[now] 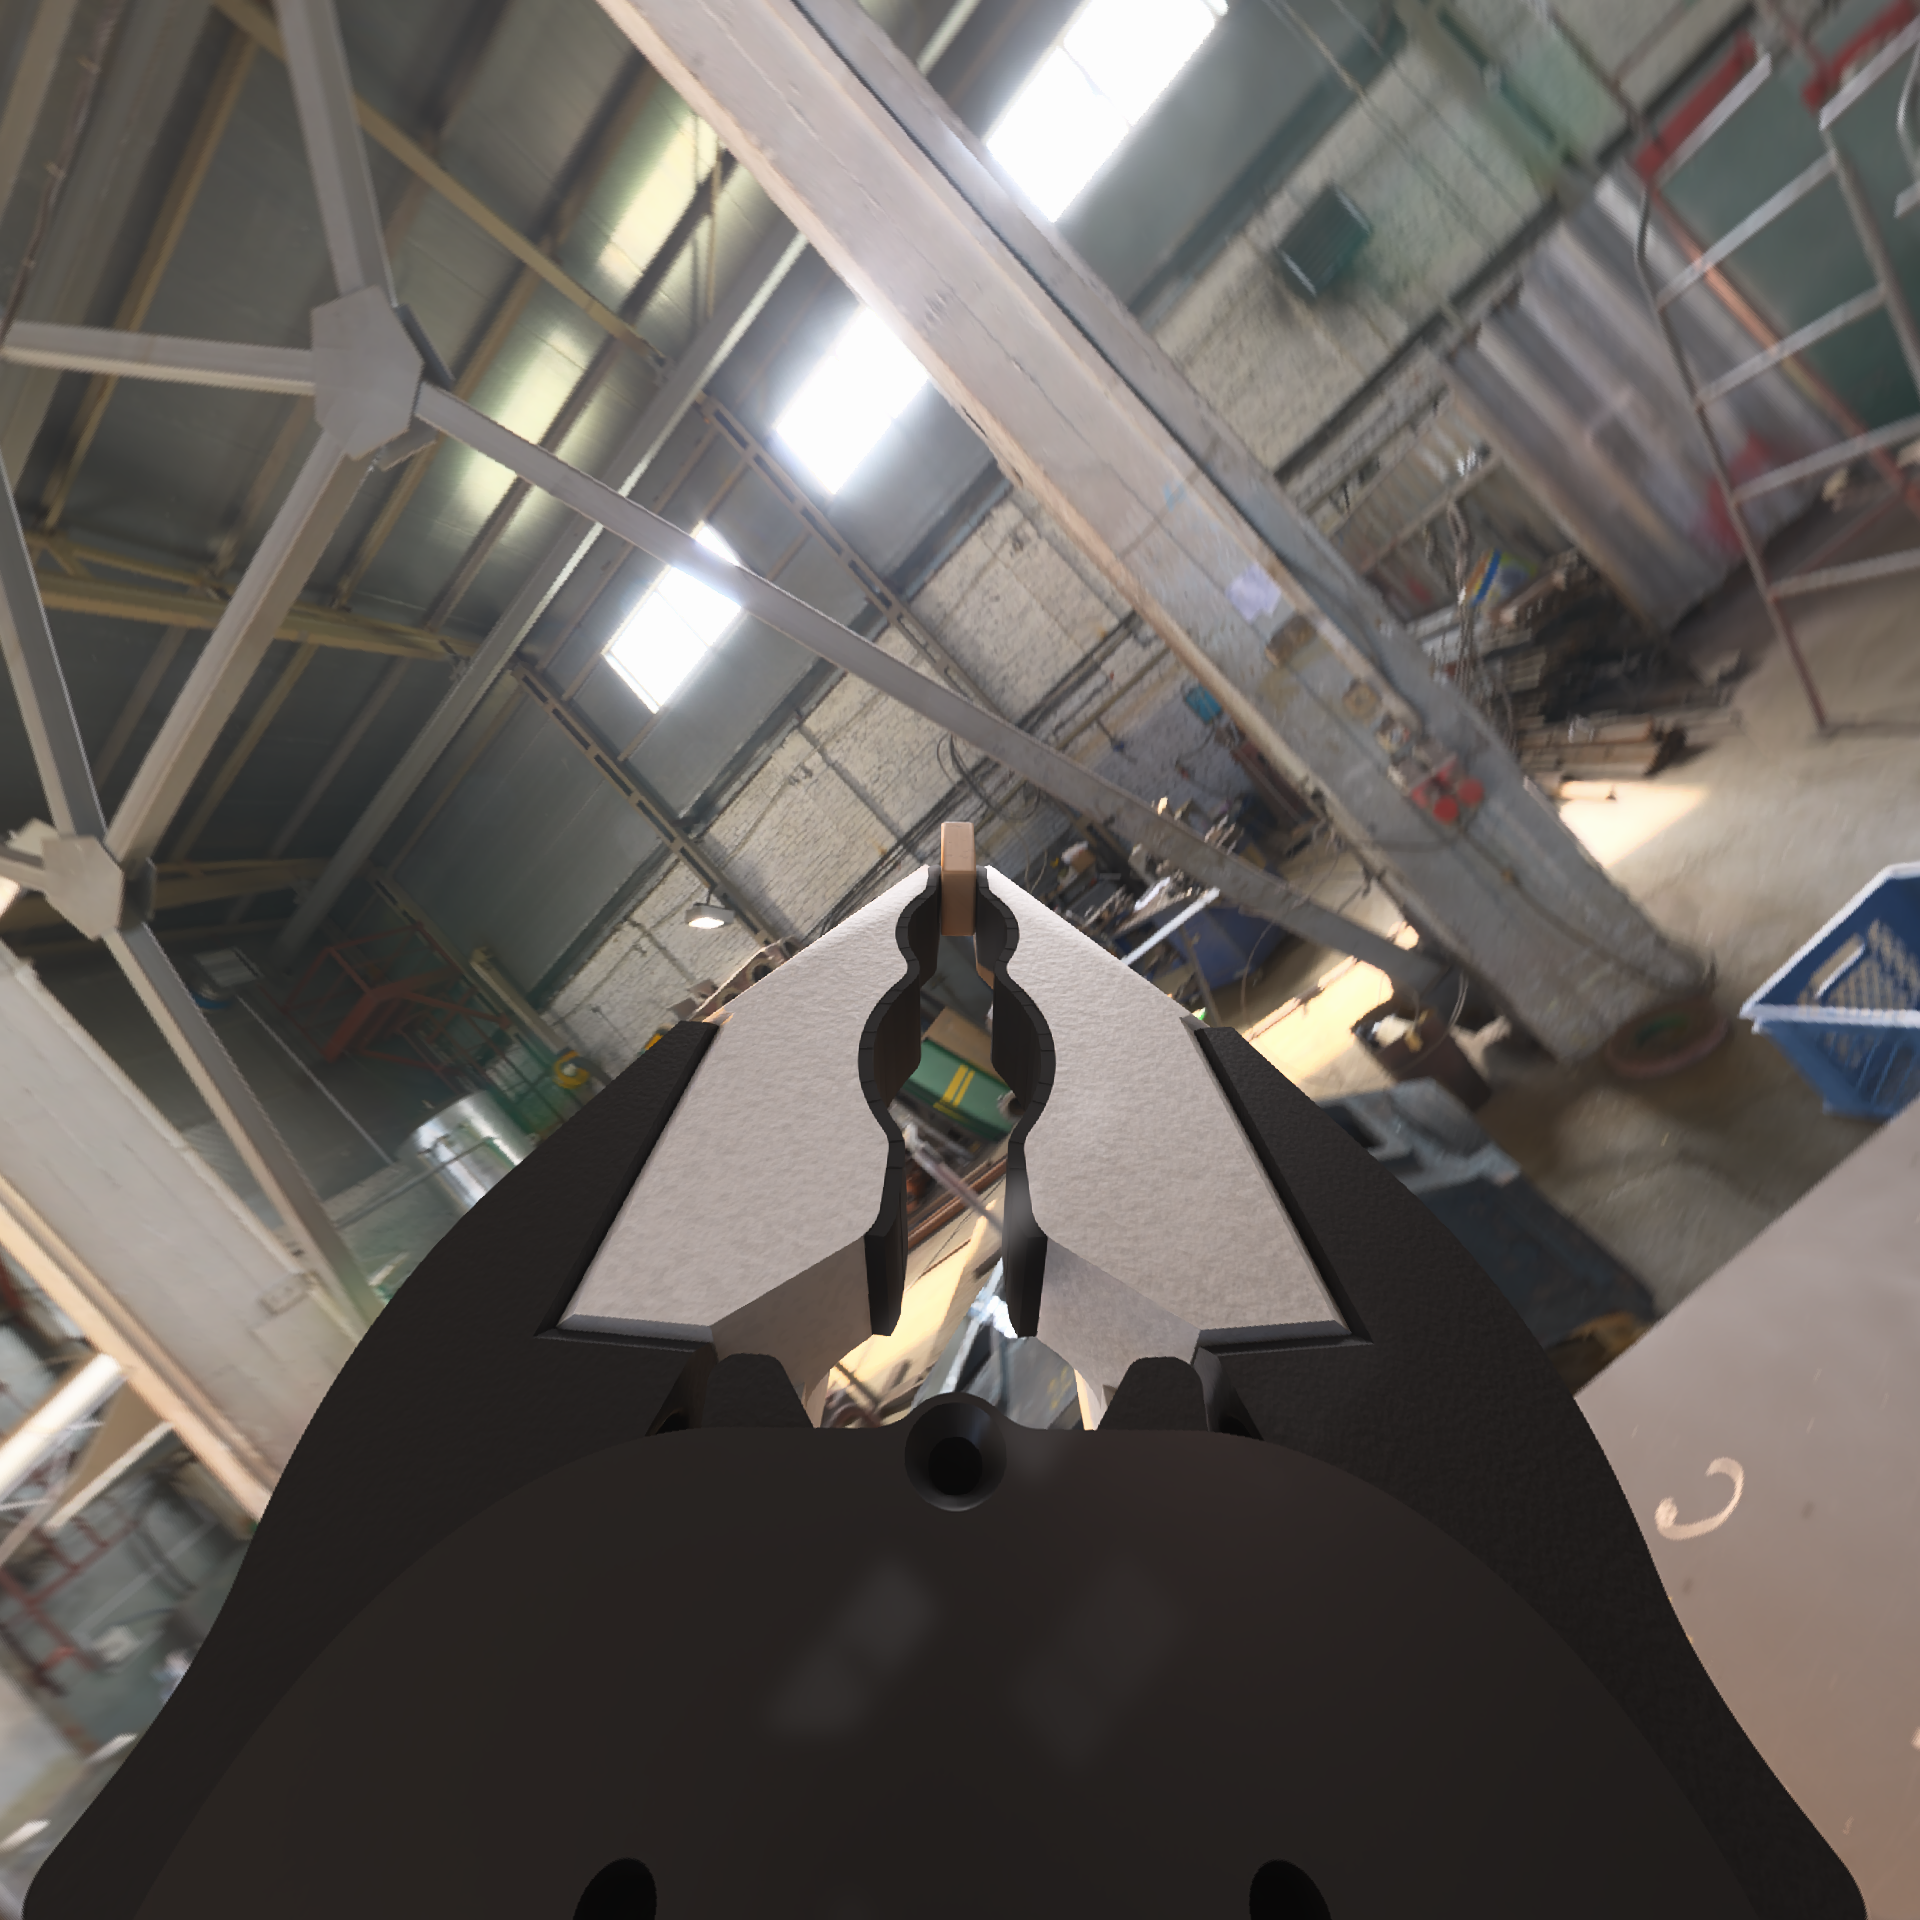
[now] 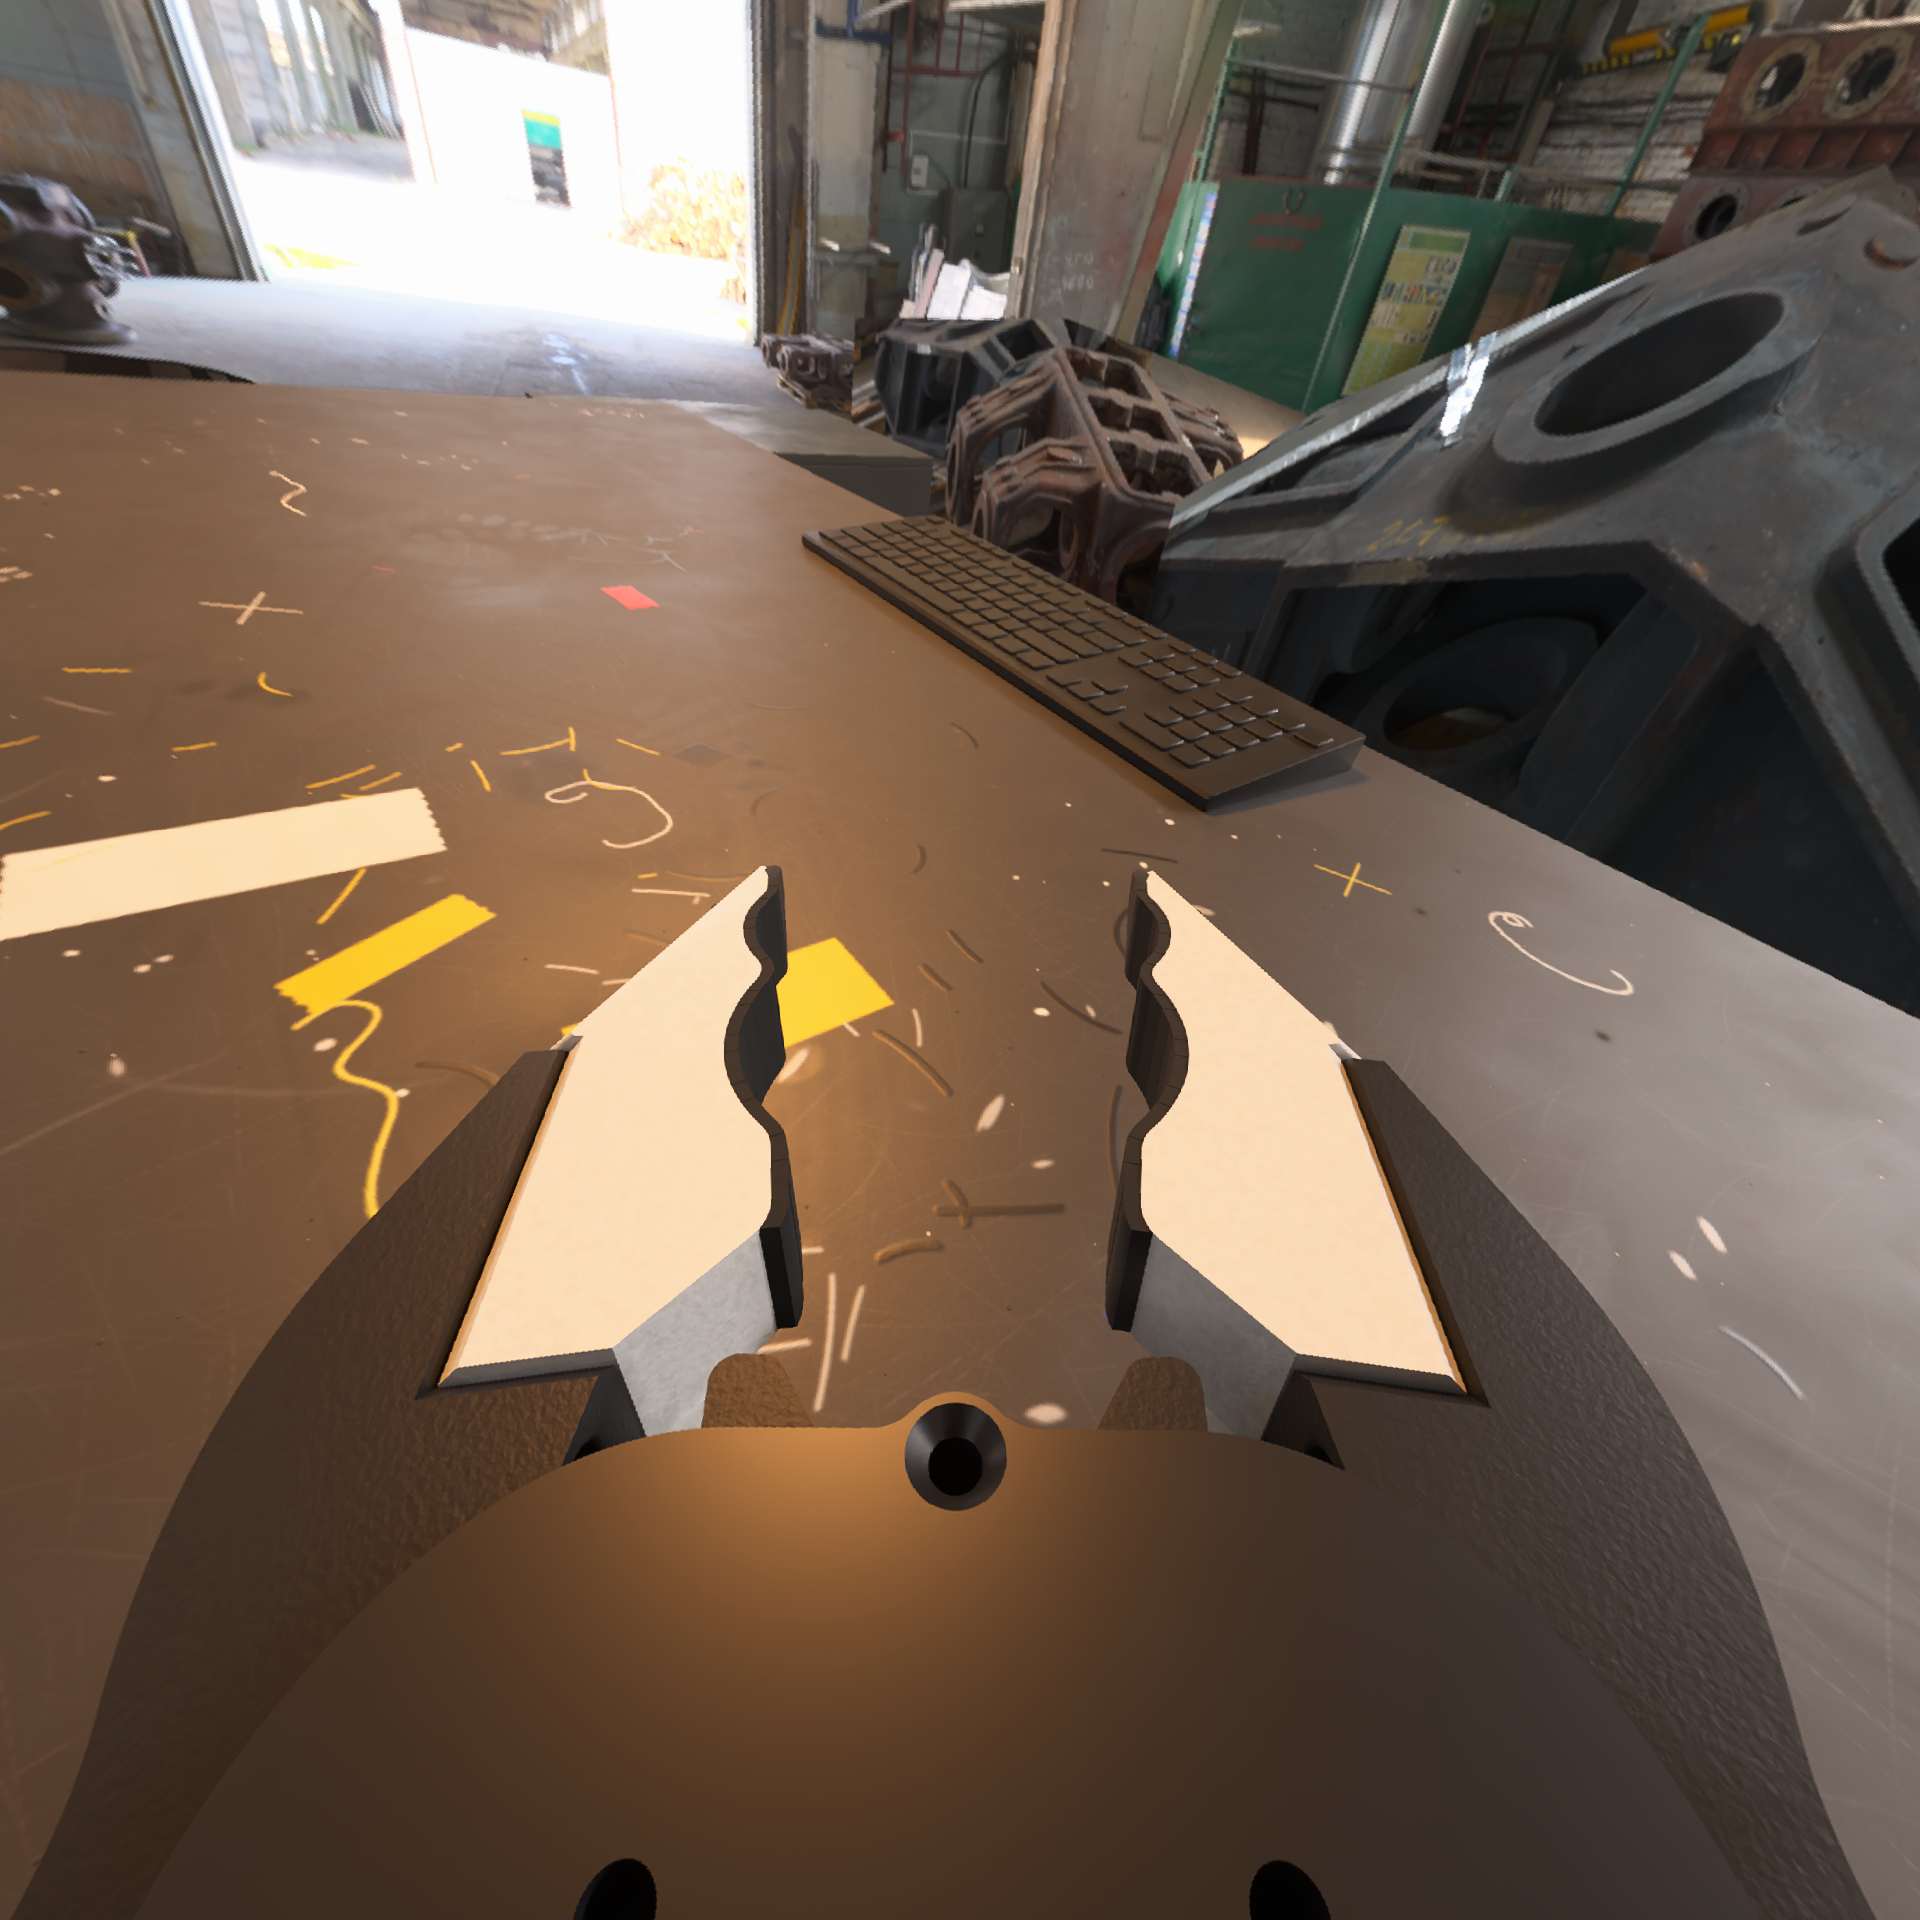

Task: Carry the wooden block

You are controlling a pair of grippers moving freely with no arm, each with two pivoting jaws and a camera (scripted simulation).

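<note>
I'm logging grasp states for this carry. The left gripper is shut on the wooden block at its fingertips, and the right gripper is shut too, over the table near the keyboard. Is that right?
Not quite: the right gripper is open, its jaws wide apart with nothing between them, as the right wrist view shows. The rest holds: the left gripper is shut on the wooden block at its fingertips, and the right one is over the table near the keyboard.

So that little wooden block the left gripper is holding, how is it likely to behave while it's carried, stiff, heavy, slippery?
Probably stiff: the wooden block keeps crisp, straight edges under the squeeze. Likely light, since it looks small against the left gripper. It may slip or pivot: only the very tips of the jaws pinch it, and part of it sticks out past them.
</note>
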